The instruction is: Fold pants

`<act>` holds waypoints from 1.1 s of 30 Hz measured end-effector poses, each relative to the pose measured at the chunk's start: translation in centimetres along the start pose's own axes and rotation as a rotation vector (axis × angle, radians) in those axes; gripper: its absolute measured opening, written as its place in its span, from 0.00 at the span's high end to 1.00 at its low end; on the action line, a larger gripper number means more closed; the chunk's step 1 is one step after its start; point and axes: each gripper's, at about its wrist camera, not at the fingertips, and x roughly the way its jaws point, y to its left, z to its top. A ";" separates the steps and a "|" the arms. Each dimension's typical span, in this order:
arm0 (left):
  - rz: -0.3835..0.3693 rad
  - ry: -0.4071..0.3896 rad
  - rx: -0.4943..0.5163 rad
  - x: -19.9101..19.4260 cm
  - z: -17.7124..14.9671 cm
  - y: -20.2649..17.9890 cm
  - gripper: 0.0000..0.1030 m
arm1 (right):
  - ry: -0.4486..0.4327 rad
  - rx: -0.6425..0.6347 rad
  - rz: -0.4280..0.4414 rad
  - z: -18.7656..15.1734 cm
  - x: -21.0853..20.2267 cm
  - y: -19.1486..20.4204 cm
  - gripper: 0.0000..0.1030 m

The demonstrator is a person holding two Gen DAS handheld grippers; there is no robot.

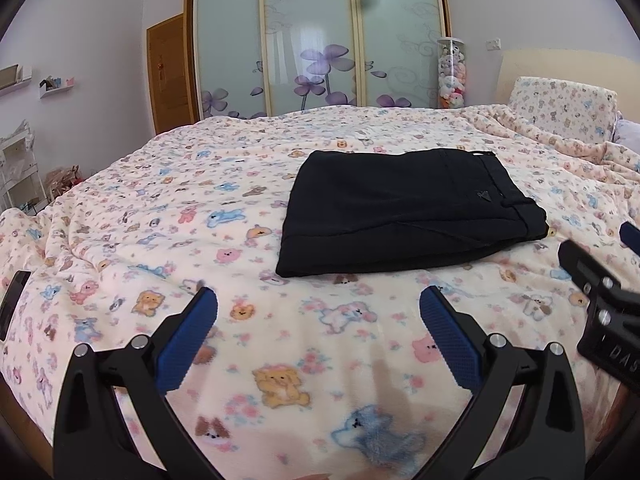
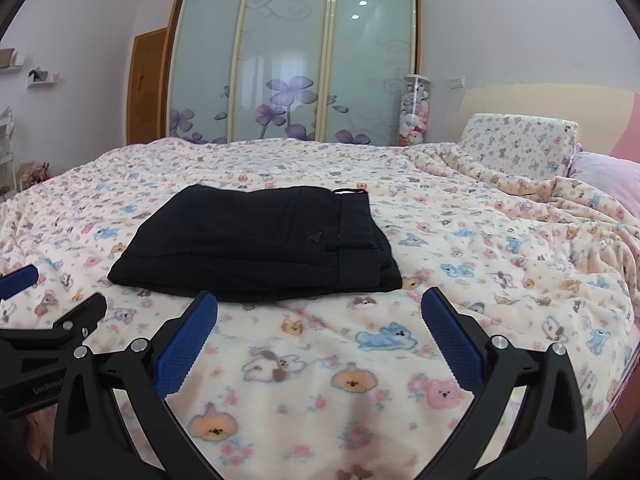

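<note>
Black pants lie folded into a compact rectangle on the bed, waistband at the right side; they also show in the right wrist view. My left gripper is open and empty, hovering above the blanket short of the pants' near edge. My right gripper is open and empty, just short of the pants' near edge. The right gripper shows at the right edge of the left wrist view; the left gripper shows at the left edge of the right wrist view. Neither touches the pants.
The bed is covered by a cream blanket with a bear print. A patterned pillow and bunched blanket lie at the far right. A sliding-door wardrobe stands behind the bed. A dark phone lies at the left edge.
</note>
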 end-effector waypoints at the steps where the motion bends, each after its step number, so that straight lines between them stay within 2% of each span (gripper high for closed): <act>1: 0.000 0.002 -0.007 0.1 0.0 0.2 0.02 | 0.000 -0.009 0.001 0.0 0.0 0.2 0.01; 12: -0.001 0.008 -0.003 0.2 -0.1 0.3 0.02 | 0.004 -0.007 -0.009 -0.1 0.1 0.2 0.01; 33: -0.049 0.015 0.027 0.0 -0.2 -0.7 0.02 | 0.016 0.022 -0.044 -0.1 0.5 -0.6 0.01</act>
